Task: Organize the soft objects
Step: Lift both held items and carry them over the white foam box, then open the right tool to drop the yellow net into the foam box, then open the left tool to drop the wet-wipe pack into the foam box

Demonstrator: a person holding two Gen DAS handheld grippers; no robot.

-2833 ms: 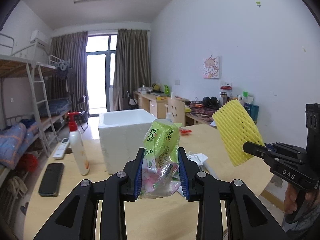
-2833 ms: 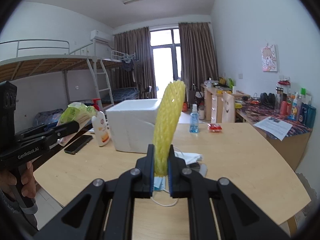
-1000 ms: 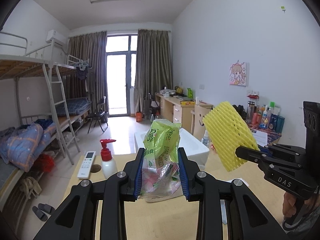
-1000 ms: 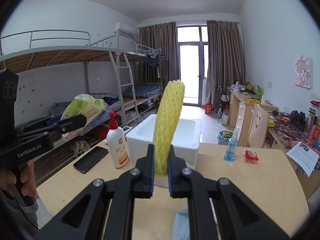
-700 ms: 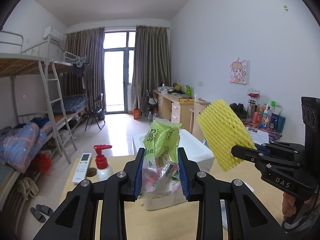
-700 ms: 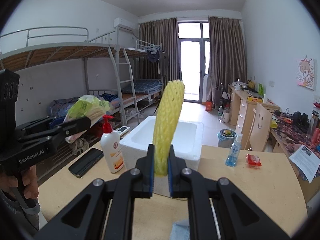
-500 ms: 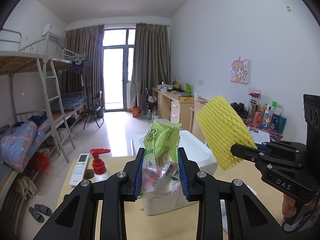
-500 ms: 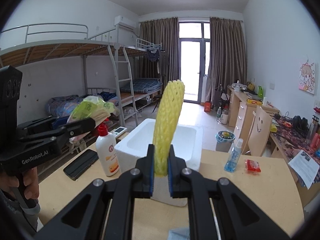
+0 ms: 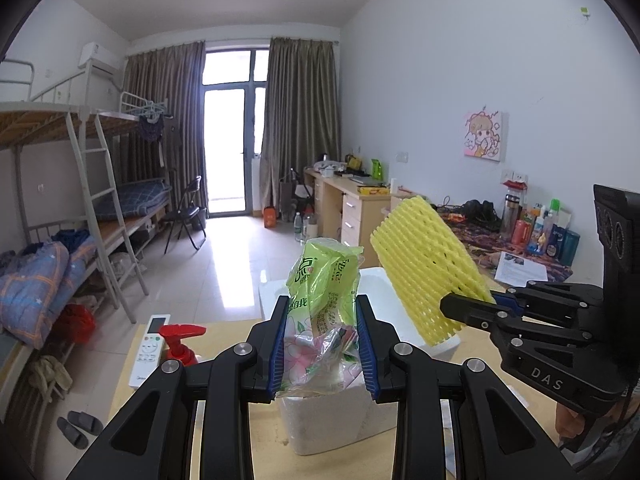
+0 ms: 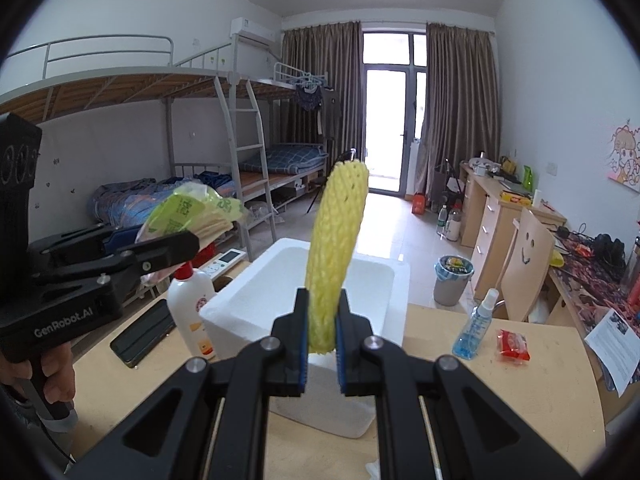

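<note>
With a green plastic packet (image 9: 324, 312) clenched in the left gripper (image 9: 322, 344) and a yellow foam net (image 10: 334, 256) pinched in the right gripper (image 10: 322, 336), both held above the white foam box (image 10: 360, 280) on the worktop (image 10: 520, 380), either light piece could be dropped outside the box if released early.

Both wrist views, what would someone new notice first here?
Probably the yellow foam net, standing upright in the shut jaws of the right gripper at the centre of its view. Next, the green plastic bag pinched in the left gripper. Behind both sits an open white foam box on the wooden table.
</note>
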